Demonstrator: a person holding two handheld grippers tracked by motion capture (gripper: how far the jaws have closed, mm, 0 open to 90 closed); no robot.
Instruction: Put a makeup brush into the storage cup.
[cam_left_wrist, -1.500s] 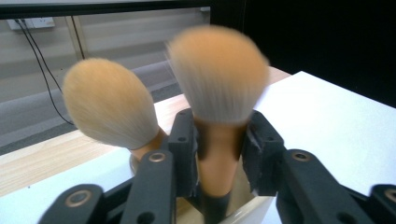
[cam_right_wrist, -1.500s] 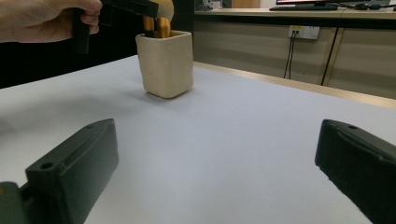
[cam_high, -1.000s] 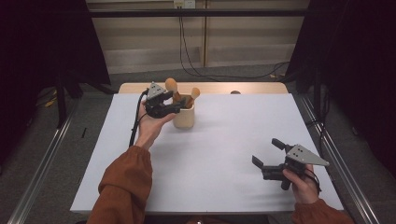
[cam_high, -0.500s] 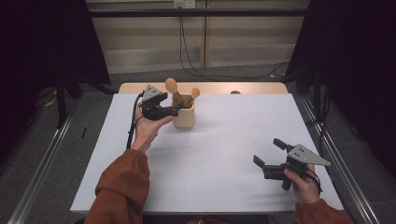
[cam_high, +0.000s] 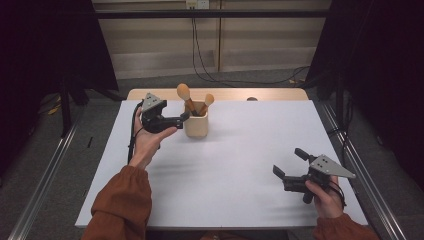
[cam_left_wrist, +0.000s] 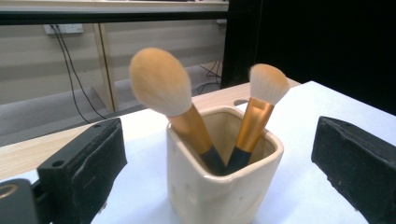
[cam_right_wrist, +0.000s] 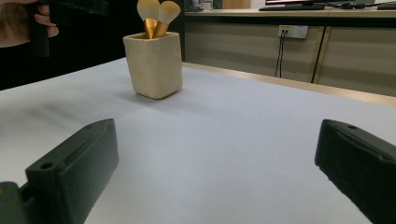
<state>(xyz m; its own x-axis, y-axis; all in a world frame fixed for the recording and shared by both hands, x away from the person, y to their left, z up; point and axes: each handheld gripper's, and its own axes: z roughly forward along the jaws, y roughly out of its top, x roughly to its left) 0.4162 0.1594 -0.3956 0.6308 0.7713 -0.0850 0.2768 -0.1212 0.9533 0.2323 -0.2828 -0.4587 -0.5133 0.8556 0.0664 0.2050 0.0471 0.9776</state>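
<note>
our left gripper (cam_high: 183, 118) has just been opening its jaws, nothing between them, beside the cup (cam_high: 195, 125) with two brushes (cam_high: 188, 99) at the table's (cam_high: 240, 175) far side; our right gripper (cam_high: 289, 167) hangs open, well apart.

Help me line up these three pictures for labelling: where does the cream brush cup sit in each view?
High view: the cream brush cup stands at the table's far side, left of centre, just right of the left tool.
Left gripper view: low at centre, between the open jaws.
Right gripper view: upper left, far across the table.
Shared landmark: the two brushes standing in it.
</note>
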